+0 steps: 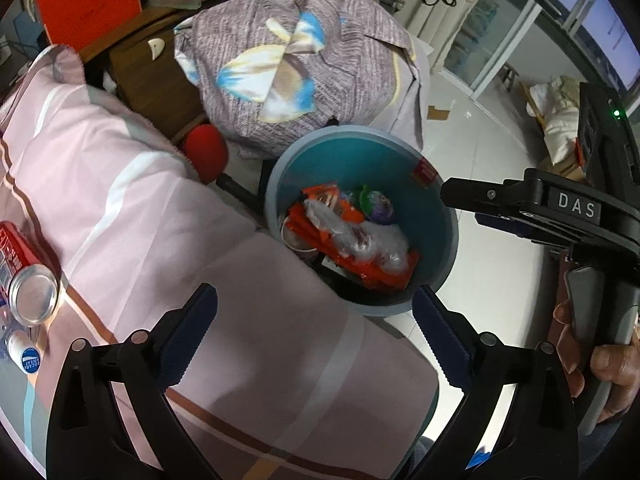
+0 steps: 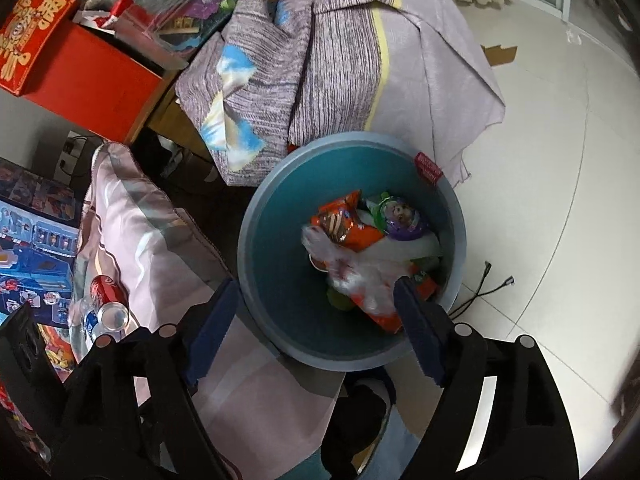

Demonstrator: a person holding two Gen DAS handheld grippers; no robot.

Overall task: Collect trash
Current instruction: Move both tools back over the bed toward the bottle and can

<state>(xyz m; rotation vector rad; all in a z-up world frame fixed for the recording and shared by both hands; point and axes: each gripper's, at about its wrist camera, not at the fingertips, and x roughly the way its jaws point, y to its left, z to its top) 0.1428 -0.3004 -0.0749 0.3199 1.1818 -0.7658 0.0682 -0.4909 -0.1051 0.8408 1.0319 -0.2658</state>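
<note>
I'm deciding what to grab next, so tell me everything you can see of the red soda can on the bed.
The red soda can lies on its side on the pink striped bedding, its bare silver end facing the cameras. It looks like aluminium, red with white lettering, and shows no obvious crushing. Whether it is opened cannot be told. A clear plastic bottle with a blue-and-white cap lies right beside it, apparently touching. Neither gripper is near it.

Open, empty left tool [image 1: 314,338] over pink bedding [image 1: 160,220], beside wrapper-filled blue bin [image 1: 436,216].
</note>
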